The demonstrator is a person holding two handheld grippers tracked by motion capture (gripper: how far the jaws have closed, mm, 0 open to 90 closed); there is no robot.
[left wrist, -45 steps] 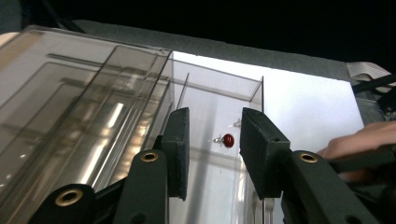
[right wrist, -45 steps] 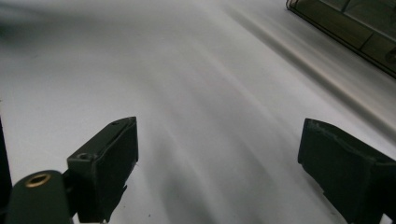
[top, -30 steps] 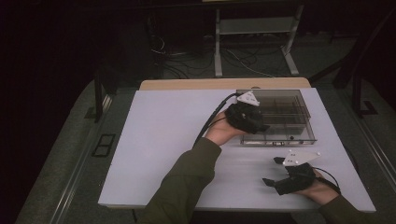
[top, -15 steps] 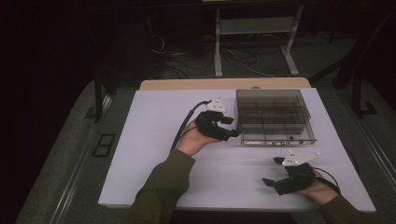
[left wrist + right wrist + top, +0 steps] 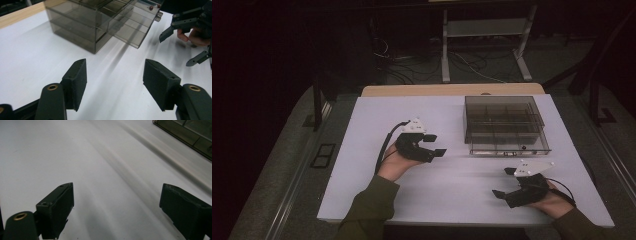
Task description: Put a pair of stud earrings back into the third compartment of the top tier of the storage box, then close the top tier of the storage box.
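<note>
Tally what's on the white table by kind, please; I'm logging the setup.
Smoked clear plastic compartment box with a drawer: 1
Black two-jaw grippers, left and right, both open: 2
White table bearing them: 1
Total: 4

White table (image 5: 362,175) with wood far edge (image 5: 412,90); behind it dark floor, loose cables (image 5: 472,70), grey metal stand with 2 legs (image 5: 484,30).
</note>
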